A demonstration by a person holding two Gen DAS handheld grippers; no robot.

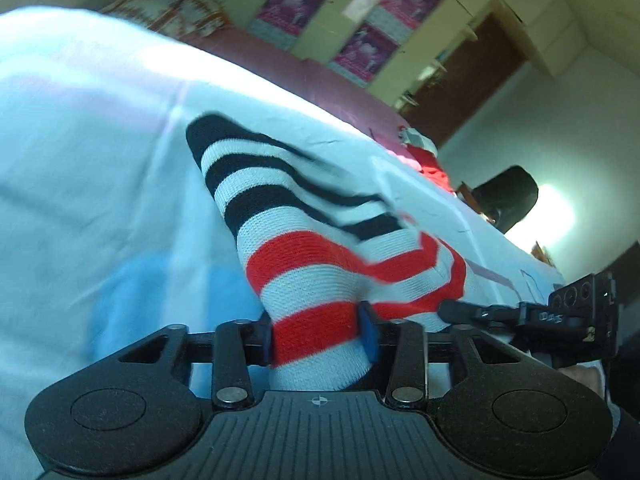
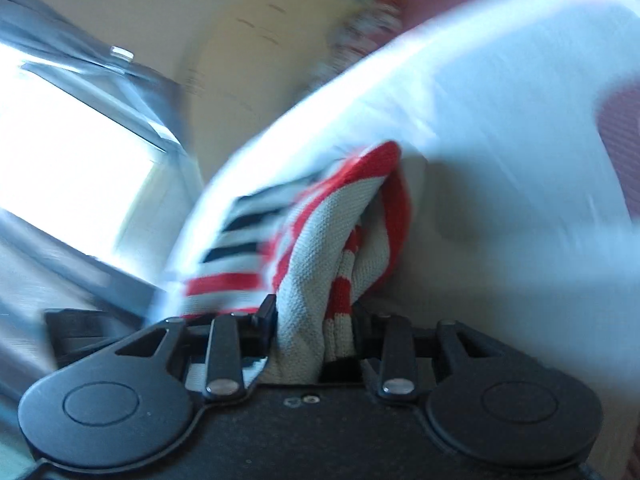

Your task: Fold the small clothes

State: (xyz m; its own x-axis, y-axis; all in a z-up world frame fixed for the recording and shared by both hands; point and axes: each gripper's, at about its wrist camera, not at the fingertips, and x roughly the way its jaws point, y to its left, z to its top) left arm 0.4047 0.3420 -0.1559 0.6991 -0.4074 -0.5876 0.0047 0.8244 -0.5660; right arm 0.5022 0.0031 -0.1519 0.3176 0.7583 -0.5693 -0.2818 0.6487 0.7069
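We hold the striped garment (image 1: 320, 248) above the white sheet (image 1: 100, 160), the left gripper (image 1: 320, 336) and the right gripper (image 2: 316, 328) each clamped on one edge. If one thick bunched edge slips out, the fold can land crooked.

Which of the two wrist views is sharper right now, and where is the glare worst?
Left wrist view is sharper: knit ribs show on the striped garment in the left gripper, with a washed-out streak on the white sheet and a bright patch at far right. Right wrist view is motion-smeared; the window is blown out, and only the cloth at the right gripper is crisp.
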